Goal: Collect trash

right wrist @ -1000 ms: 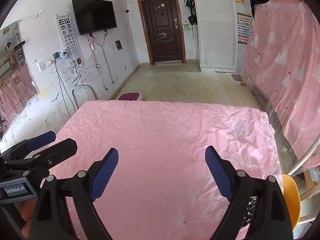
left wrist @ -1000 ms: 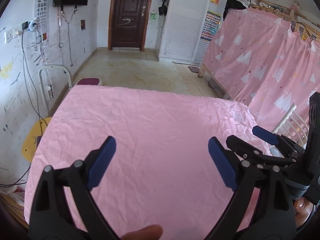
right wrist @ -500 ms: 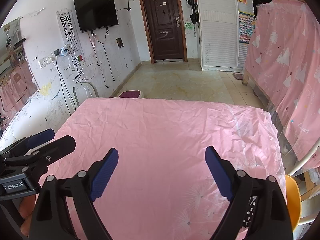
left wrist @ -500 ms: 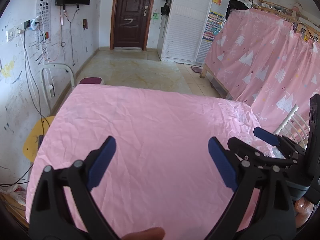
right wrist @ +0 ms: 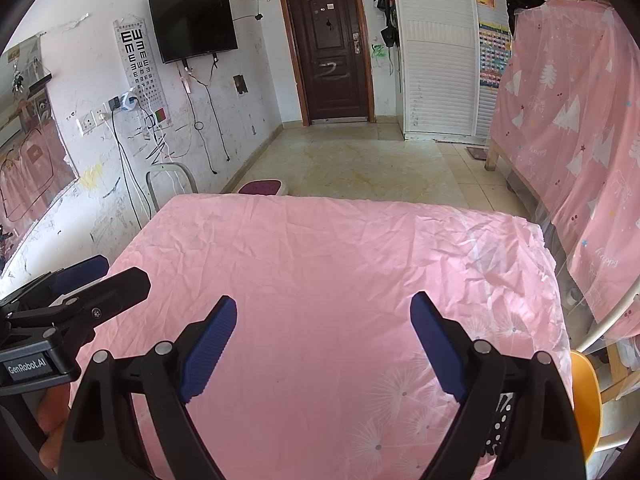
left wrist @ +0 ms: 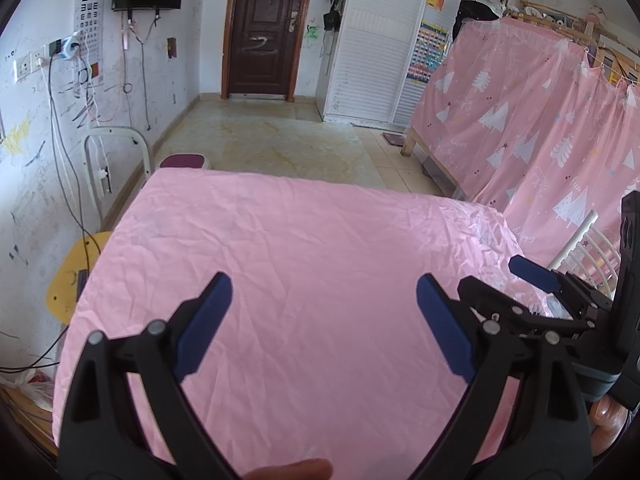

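"GenRobot.AI" is read on the left gripper (right wrist: 80,284). Both it and the right gripper (right wrist: 324,320) are held spread, ribbed blue pads (right wrist: 208,344) above a wrinkled pink sheet (right wrist: 340,264).

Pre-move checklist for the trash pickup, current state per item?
1. Left gripper open and holding nothing: ok.
2. Right gripper open and holding nothing: ok.
3. Grippers apart, not touching each other: ok.
4. Trash target located: not ok; none shows on the pink tablecloth in either view.
5. Bin or bag to drop trash into: cannot tell; none clearly in view.
6. Both wrist views unblocked: ok.
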`<state>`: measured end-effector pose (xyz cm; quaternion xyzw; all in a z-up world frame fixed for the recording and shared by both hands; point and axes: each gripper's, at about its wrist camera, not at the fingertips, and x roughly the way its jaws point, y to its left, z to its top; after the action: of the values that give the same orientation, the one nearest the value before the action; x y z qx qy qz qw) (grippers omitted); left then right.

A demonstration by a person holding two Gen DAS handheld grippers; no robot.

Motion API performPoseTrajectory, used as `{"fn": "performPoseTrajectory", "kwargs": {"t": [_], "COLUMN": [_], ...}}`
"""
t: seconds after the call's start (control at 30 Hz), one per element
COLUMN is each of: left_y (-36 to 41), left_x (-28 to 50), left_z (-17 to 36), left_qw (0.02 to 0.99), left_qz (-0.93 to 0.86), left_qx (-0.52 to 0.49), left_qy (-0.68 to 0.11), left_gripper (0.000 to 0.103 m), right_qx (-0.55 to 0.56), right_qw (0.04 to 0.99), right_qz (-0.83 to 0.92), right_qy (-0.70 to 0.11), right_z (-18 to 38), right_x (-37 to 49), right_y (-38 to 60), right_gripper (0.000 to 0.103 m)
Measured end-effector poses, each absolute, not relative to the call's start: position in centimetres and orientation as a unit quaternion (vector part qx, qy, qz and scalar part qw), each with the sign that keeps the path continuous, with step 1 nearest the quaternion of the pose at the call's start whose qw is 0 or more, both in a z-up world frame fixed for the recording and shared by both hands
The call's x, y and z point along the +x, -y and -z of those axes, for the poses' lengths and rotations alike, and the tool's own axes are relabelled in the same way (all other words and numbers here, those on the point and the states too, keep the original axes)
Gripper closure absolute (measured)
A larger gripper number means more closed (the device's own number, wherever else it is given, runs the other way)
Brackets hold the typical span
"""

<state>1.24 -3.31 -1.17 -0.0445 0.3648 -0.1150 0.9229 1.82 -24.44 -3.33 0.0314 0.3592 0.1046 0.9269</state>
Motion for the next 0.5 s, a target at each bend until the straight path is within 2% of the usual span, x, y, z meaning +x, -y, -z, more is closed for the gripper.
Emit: {"fn": "performPoseTrajectory", "kwargs": {"t": [0.5], "left_y": [2.77], "left_x": [1.48], "left_z": [1.48], "left_qw": [0.922], "left_qz": [0.114], "left_qx": [-0.046], "left_qy": [-0.366], "left_gripper": [0.014], "right_qx": [0.029], "right_qw": [0.926], "right_qz": [-0.105], "right_qy": [-0.360], "right_z": [3.39], "right_x": [1.81], "right_y": [24.38], "right_gripper": [0.024]}}
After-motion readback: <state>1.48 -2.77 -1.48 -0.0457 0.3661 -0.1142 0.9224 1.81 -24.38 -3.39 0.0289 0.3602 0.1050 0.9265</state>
